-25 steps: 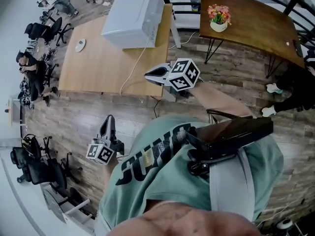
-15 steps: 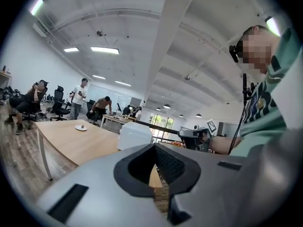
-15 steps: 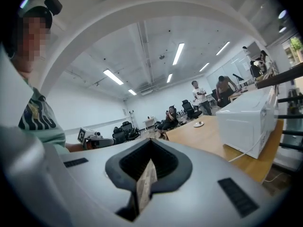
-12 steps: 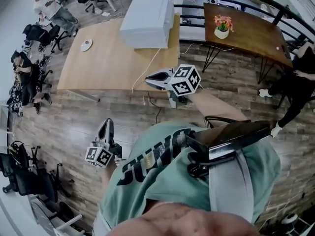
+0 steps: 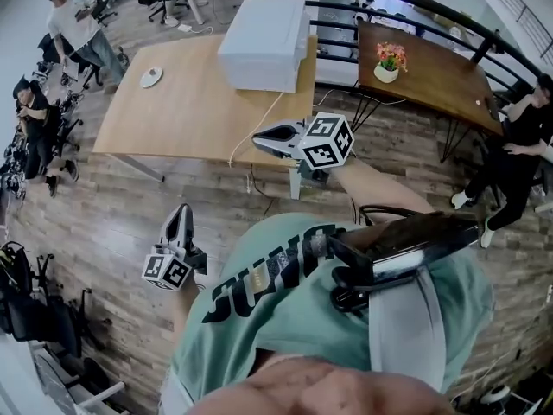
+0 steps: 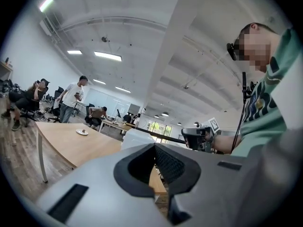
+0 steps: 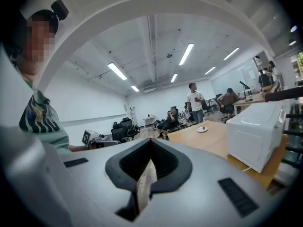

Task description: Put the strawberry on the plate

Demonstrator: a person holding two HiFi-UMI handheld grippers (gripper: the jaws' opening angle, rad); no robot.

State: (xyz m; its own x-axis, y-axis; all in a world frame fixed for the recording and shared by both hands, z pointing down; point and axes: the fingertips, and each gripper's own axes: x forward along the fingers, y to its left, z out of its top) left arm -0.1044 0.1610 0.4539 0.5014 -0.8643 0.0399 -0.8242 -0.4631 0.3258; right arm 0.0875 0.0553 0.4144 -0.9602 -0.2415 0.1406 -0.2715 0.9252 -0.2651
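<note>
A small white plate (image 5: pixel 151 78) lies at the far left of the light wooden table (image 5: pixel 190 115). In the left gripper view the plate (image 6: pixel 82 132) carries a small reddish thing, too small to name; the right gripper view shows the plate (image 7: pixel 202 129) far off as well. My left gripper (image 5: pixel 181 211) hangs over the floor short of the table, jaws shut and empty (image 6: pixel 154 146). My right gripper (image 5: pixel 257 134) is level at the table's near edge, jaws shut (image 7: pixel 150 142), with a thin tan strip (image 7: pixel 144 183) standing in the seam.
A white microwave-like box (image 5: pixel 266 33) with a cable sits on the table's right part. A dark table with a flower pot (image 5: pixel 390 59) stands behind a black railing. Several people and office chairs (image 5: pixel 34 119) line the left side. A seated person (image 5: pixel 518 137) is at right.
The table and room have swung and shifted in the head view as the person moves. Both grippers stay shut and keep roughly their places ahead of the body.
</note>
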